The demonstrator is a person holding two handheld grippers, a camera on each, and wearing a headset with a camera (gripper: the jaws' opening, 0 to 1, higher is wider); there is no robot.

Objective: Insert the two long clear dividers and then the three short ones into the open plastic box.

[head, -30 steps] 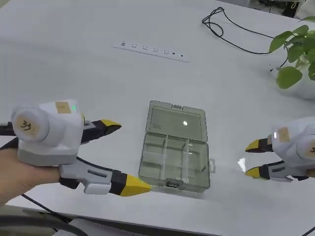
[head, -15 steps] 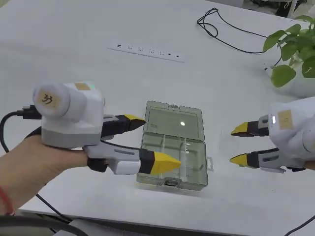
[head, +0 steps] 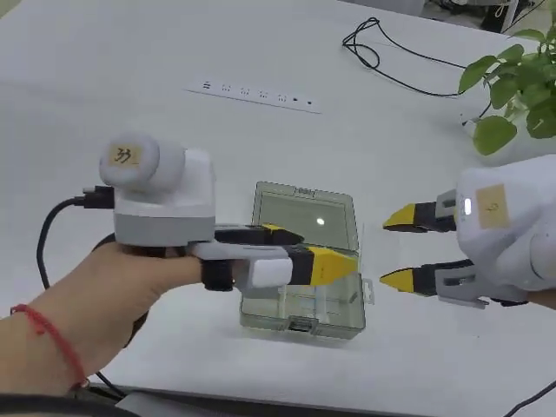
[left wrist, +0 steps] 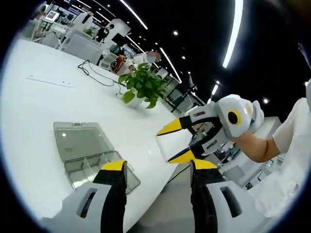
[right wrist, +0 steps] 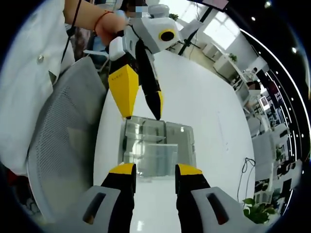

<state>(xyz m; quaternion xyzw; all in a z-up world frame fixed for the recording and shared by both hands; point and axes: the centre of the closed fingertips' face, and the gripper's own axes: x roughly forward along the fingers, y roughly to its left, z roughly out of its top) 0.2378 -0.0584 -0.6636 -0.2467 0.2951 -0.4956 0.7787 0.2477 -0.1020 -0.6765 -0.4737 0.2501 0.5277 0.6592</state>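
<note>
The clear plastic box point(head: 303, 306) lies open at the table's middle, its lid point(head: 304, 211) folded back flat. Clear dividers stand inside and split it into compartments. My left gripper point(head: 311, 250), held in a hand, reaches from the left and hangs over the box, open with nothing between its jaws. The right gripper point(head: 388, 248) is just right of the box, pointing at it, also open and holding nothing. In the left gripper view point(left wrist: 159, 167) the box point(left wrist: 92, 154) is low on the left. In the right gripper view point(right wrist: 155, 170) a pale clear rectangle point(right wrist: 156, 158), possibly a divider, lies before the box point(right wrist: 158, 133).
A white power strip point(head: 252, 94) and a looped black cable point(head: 391, 62) lie at the back of the white table point(head: 130, 52). A potted plant point(head: 517, 87) stands at the right. The left gripper's cable point(head: 50, 233) trails off the front edge. A grey mesh chair point(right wrist: 63, 145) is close by.
My left gripper has moved right and up from beside the box to over it. The right gripper has drifted left, closer to the box. Both stayed open.
</note>
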